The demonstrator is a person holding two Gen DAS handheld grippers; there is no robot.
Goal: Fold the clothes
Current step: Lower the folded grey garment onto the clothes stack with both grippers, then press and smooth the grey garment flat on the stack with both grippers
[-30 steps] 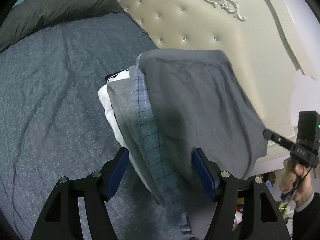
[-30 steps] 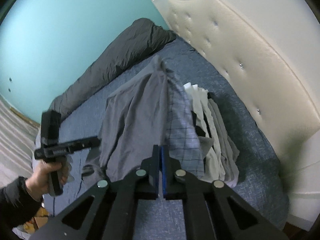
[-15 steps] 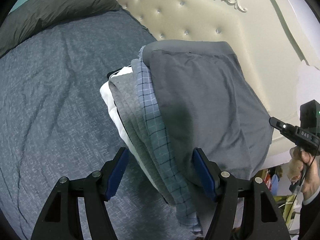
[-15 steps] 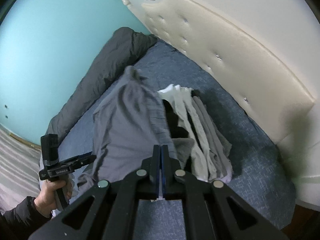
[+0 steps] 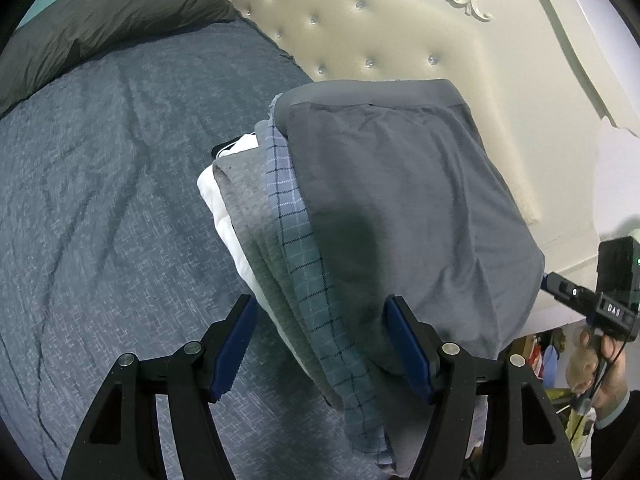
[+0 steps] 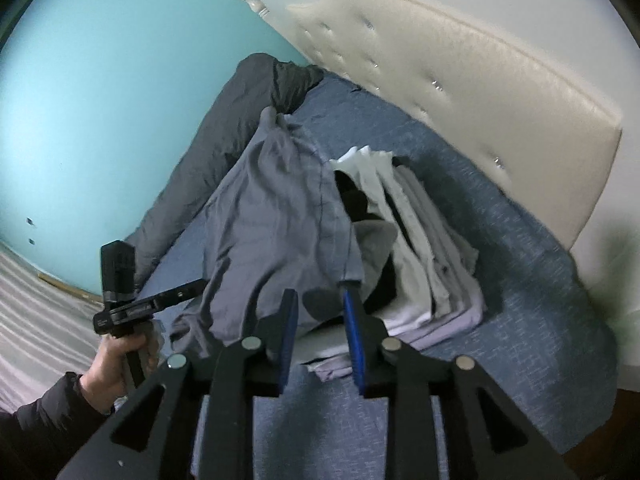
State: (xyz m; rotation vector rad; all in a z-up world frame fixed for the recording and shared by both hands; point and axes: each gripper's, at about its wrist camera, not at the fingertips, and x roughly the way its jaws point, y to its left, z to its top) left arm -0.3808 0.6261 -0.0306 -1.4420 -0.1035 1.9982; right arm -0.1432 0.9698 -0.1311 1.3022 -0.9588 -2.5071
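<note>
A grey garment [image 5: 404, 216] is laid atop the folded stack [image 6: 420, 248] beside the headboard [image 5: 380, 28]. The right gripper [image 6: 320, 332] – jaws just parting, nothing pinched – is seen near the stack; the left gripper [image 5: 320, 340] (wide open, empty) hovers. Any snagged hem could topple the stack.

**Dim room, soft light, heavy fisheye warp**

Both views dim, cool cast. Strong barrel distortion w/ black vignette at corners; headboard [image 5: 400, 40] bows hard. Soft dark shadow patch on grey garment [image 5: 400, 208] in left wrist view. Right wrist view: turquoise wall [image 6: 100, 100] brightest, washed pale; motion blur on headboard and bedsheet [image 6: 500, 240], shadow under the clothes stack [image 6: 420, 248]. Left wrist view sharper, slight glare on headboard studs.
</note>
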